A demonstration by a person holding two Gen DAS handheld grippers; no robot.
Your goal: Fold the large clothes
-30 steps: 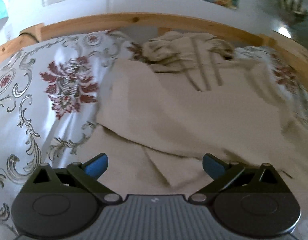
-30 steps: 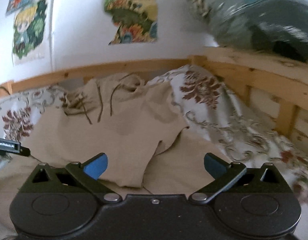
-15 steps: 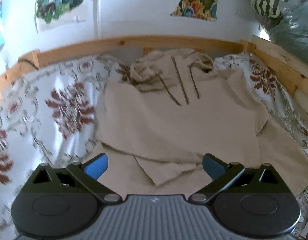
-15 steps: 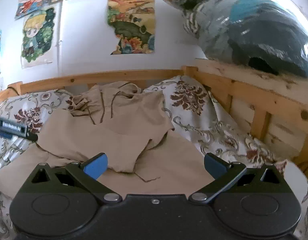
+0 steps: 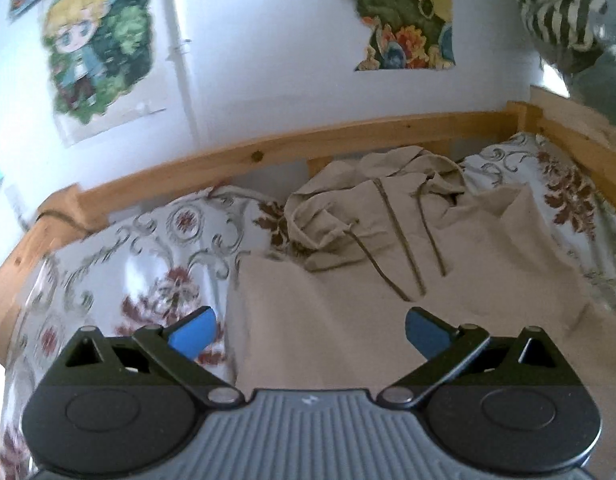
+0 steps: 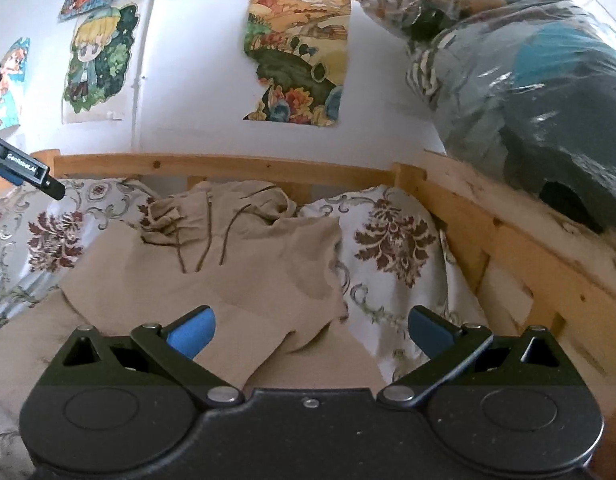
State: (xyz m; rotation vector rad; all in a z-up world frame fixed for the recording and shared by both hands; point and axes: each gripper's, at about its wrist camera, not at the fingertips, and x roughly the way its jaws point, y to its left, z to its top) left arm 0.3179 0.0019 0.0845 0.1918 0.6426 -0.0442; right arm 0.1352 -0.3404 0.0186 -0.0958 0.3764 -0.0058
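Note:
A large beige hoodie (image 5: 348, 304) lies spread on the bed, hood and dark drawstrings toward the headboard, its sides folded in over the body. It also shows in the right wrist view (image 6: 236, 276). My left gripper (image 5: 306, 334) is open and empty, raised above the hoodie's near left part. My right gripper (image 6: 310, 332) is open and empty, raised above the hoodie's right edge. Part of the left gripper (image 6: 24, 168) shows at the left edge of the right wrist view.
The bed has a white sheet (image 5: 148, 264) with red floral pattern and a wooden frame (image 5: 268, 152). A wooden side rail (image 6: 508, 248) runs on the right with plastic-wrapped bundles (image 6: 528, 80) above it. Posters hang on the white wall (image 6: 204, 72).
Both grippers have risen and tilted up away from the hoodie, so more wall and headboard show. Both stayed open and empty.

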